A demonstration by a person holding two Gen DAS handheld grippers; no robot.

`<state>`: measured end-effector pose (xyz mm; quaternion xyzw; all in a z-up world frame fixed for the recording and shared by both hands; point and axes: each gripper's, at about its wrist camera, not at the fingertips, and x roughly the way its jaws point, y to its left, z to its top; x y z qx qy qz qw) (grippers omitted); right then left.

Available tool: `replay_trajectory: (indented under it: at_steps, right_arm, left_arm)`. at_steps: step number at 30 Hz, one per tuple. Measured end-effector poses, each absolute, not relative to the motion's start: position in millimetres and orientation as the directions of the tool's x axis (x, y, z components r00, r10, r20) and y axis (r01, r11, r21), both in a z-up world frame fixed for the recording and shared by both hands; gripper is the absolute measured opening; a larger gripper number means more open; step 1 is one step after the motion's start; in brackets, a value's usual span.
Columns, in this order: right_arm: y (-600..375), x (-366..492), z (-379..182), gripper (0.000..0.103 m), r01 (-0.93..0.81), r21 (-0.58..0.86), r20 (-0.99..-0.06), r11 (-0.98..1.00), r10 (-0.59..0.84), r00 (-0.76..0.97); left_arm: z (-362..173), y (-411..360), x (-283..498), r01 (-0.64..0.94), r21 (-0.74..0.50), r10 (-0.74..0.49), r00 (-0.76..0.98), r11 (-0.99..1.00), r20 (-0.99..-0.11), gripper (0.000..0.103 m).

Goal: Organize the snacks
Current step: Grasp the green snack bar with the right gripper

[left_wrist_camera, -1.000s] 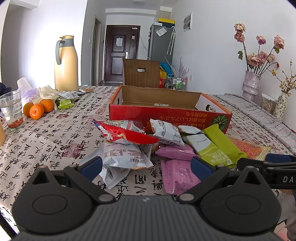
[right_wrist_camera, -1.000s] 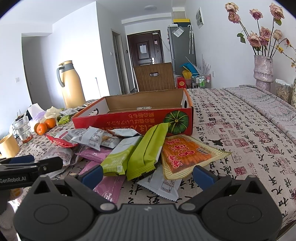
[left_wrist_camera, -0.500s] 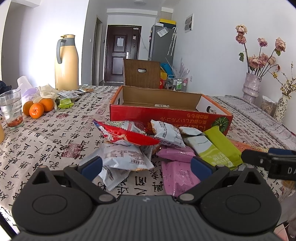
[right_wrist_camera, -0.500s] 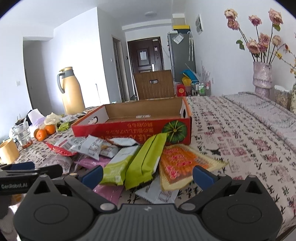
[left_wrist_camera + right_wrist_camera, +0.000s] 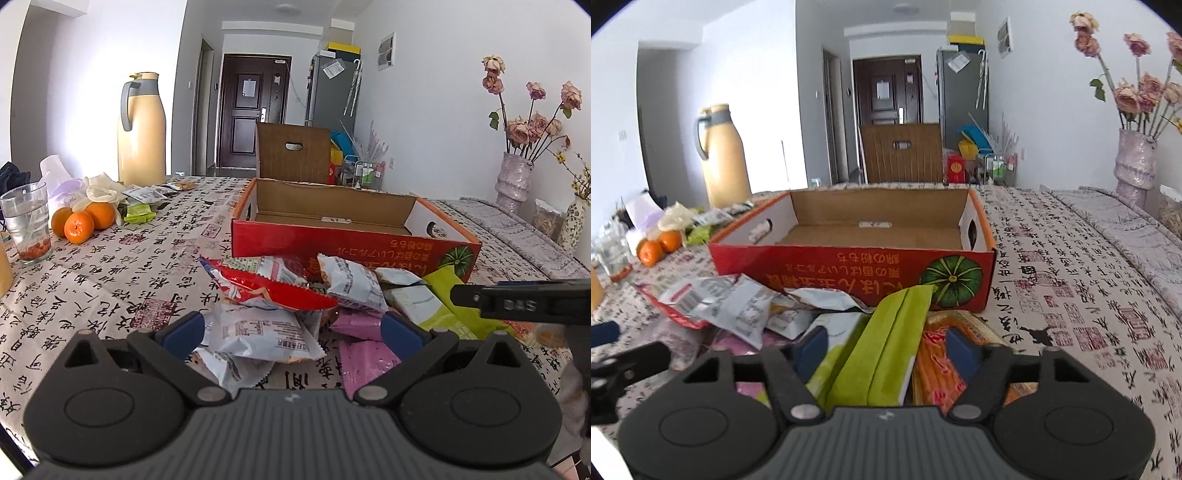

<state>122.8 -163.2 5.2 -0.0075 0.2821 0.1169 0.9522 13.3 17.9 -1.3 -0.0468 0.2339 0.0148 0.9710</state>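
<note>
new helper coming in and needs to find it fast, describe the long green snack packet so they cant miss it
Find the red cardboard box with a green pumpkin printed on its front, in the middle of the table. A heap of snack bags lies against that front. The long green packet leans up toward the pumpkin, between the right gripper fingers; it is the only plain lime-green, long narrow pack, with an orange packet beside it.

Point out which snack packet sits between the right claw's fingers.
The long lime-green packet, lying lengthwise between the closing fingers; the orange packet sits partly beneath the right finger.
</note>
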Motion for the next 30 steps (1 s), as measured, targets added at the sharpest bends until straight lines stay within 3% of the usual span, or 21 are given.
replay_trajectory:
  at_steps: [5, 16, 20, 30]
  right_arm:
    - [-153, 146, -3, 0.049, -0.218, 0.010, -0.588, 0.976, 0.182, 0.788]
    - [-136, 151, -18, 0.046, -0.258, -0.145, -0.631, 0.955, 0.112, 0.767]
    - [-134, 148, -17, 0.038, -0.276, -0.204, -0.633, 0.939, 0.089, 0.769]
    - [-149, 135, -2, 0.036, -0.253, -0.136, -0.577, 0.958, 0.131, 0.806]
  left_arm:
    - [-5, 23, 19, -0.060, -0.095, 0.009, 0.885, 0.994, -0.466, 0.103]
    - [-10, 28, 24, -0.057, -0.107, -0.002, 0.876, 0.993, -0.483, 0.103]
    - [-11, 29, 25, -0.060, -0.108, 0.000, 0.873, 0.992, -0.488, 0.103]
    - [-14, 36, 36, -0.105, -0.078, 0.048, 0.845, 0.991, -0.532, 0.103]
